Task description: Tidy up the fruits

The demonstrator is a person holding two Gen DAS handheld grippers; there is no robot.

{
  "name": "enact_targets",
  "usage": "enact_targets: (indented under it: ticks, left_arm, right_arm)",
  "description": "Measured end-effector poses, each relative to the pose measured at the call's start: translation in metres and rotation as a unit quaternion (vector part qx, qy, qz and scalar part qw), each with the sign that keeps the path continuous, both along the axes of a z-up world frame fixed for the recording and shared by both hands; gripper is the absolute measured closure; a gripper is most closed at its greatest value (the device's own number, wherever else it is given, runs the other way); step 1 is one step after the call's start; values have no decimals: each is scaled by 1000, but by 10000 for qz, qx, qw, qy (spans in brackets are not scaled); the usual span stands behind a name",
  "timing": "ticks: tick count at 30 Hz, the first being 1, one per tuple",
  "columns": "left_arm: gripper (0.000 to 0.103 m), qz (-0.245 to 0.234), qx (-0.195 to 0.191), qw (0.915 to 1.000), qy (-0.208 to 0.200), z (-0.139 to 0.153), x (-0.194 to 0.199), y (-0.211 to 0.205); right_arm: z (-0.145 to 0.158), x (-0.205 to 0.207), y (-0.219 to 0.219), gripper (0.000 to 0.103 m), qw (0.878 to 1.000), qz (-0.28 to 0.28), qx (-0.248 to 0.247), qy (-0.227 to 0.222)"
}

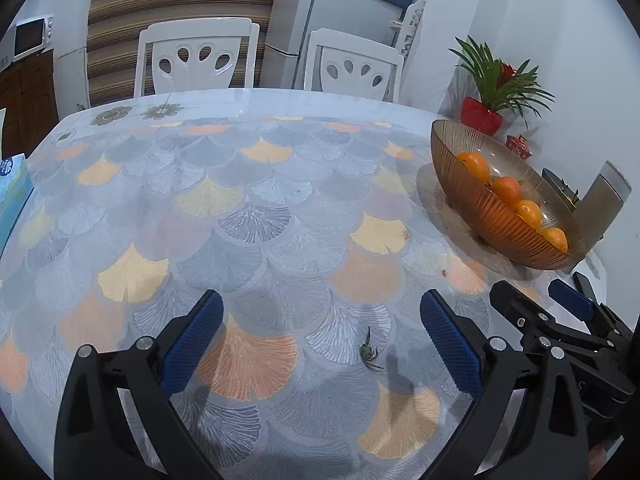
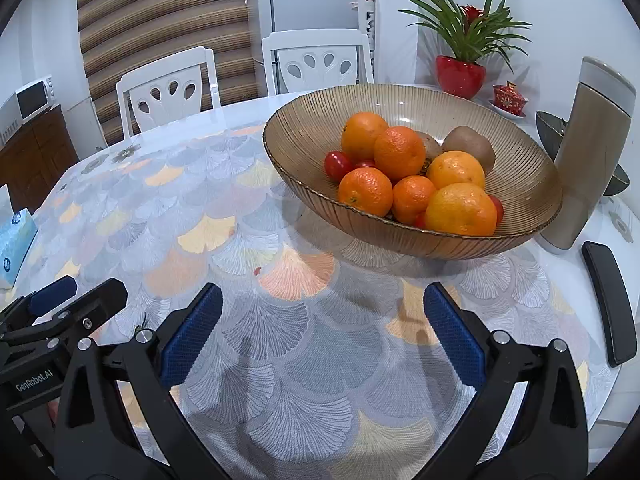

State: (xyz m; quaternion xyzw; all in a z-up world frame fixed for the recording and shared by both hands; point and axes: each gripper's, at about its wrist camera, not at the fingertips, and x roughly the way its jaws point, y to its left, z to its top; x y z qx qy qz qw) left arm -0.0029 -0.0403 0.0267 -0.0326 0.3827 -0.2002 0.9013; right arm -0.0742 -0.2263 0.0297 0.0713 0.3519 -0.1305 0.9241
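1. Left gripper (image 1: 322,338): fingers apart, nothing between, above the tablecloth (image 1: 256,216).
2. Right gripper (image 2: 323,334): fingers apart, nothing held, facing the bowl (image 2: 532,196).
3. Bowl on the table's right side holds oranges (image 2: 460,210), kiwis (image 2: 470,144), tomatoes (image 2: 337,164).
4. Flask (image 2: 592,148) touching or just beside bowl; phone (image 2: 608,300) lies near.
5. Small stem (image 1: 366,350) lies between left fingers' line; plant (image 2: 460,68) behind.

The worktop (image 2: 248,320), covered in a fan-patterned cloth, carries a ribbed fruit bowl (image 2: 304,136), flask (image 2: 592,152), black phone (image 2: 610,304), tissue box (image 2: 16,244) and red plant pot (image 2: 460,76).
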Motion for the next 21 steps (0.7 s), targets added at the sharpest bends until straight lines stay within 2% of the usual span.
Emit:
enact_targets:
  ticks: [21]
  left_arm:
    - [5,98,-94,9998,113,-2,3,4]
  right_arm:
    - [-3,5,2,3,9999,44,-27,99]
